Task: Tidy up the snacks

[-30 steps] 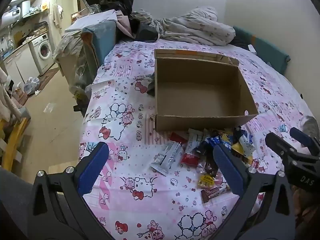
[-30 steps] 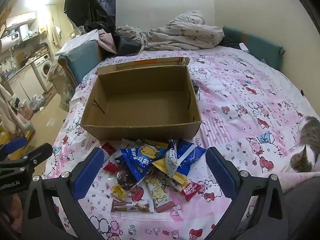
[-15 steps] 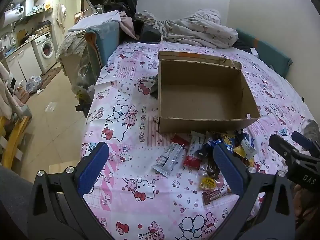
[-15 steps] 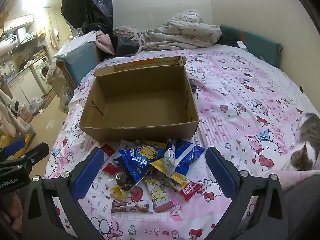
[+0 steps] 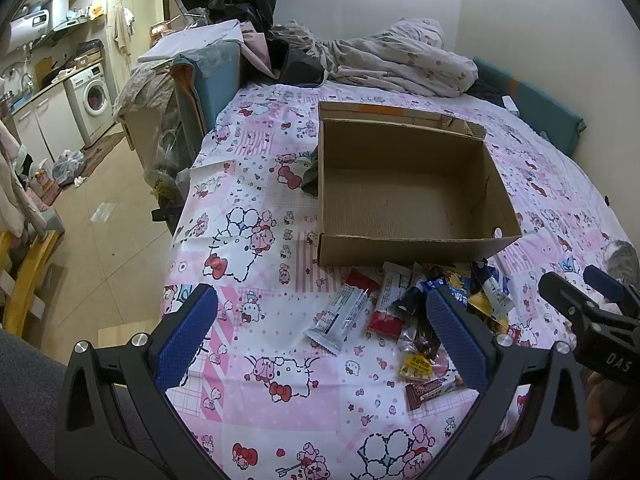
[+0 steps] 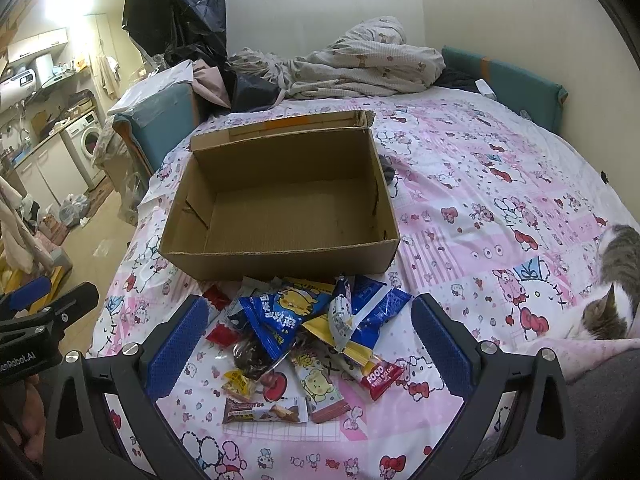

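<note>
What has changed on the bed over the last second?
Very little. Both views shifted slightly as the open left claw and right claw drifted. Nothing was grabbed: the snack pile lies before the empty cardboard box, and the cat stayed put.

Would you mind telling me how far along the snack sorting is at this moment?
Nothing looks done: the cardboard box is empty. Nothing is in hand either; the left gripper and right gripper are both open, above the bedspread. All of it is left: the snack pile lies in front of the box.
</note>
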Tool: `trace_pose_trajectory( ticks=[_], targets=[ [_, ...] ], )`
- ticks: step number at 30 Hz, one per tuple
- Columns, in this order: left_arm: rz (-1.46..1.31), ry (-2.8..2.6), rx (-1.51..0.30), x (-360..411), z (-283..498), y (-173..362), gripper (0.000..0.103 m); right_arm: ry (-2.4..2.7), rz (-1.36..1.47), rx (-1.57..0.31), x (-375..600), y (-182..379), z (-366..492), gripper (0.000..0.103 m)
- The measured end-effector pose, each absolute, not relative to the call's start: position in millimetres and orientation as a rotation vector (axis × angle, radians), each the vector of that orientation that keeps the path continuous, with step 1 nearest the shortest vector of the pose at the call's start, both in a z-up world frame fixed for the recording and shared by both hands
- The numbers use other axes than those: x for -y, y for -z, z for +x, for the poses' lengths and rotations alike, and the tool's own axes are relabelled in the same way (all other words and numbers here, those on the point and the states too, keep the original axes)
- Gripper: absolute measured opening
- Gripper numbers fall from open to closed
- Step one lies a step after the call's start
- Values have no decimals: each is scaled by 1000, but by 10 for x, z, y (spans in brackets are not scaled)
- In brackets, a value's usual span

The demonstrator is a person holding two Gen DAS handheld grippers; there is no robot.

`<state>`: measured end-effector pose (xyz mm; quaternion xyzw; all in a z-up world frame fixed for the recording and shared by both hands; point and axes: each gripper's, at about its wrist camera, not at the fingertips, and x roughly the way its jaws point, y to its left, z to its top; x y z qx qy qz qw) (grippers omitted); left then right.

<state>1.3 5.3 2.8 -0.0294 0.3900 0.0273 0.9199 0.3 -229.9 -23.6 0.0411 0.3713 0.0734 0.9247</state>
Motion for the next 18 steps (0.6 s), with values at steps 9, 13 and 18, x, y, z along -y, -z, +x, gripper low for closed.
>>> trace_pose_trajectory(
  ticks=[9, 13, 18],
  targets=[
    [-69, -54, -807, -60, 17, -19, 103, -150, 83, -757, 2290, 246, -16, 103],
    [-70, -54, -804, -58, 21, -22, 103, -150, 84, -757, 2297, 239, -13, 103],
    [-73, -54, -805, -60, 18, -18, 103, -150, 84, -760, 2299, 236, -9, 103]
  ],
)
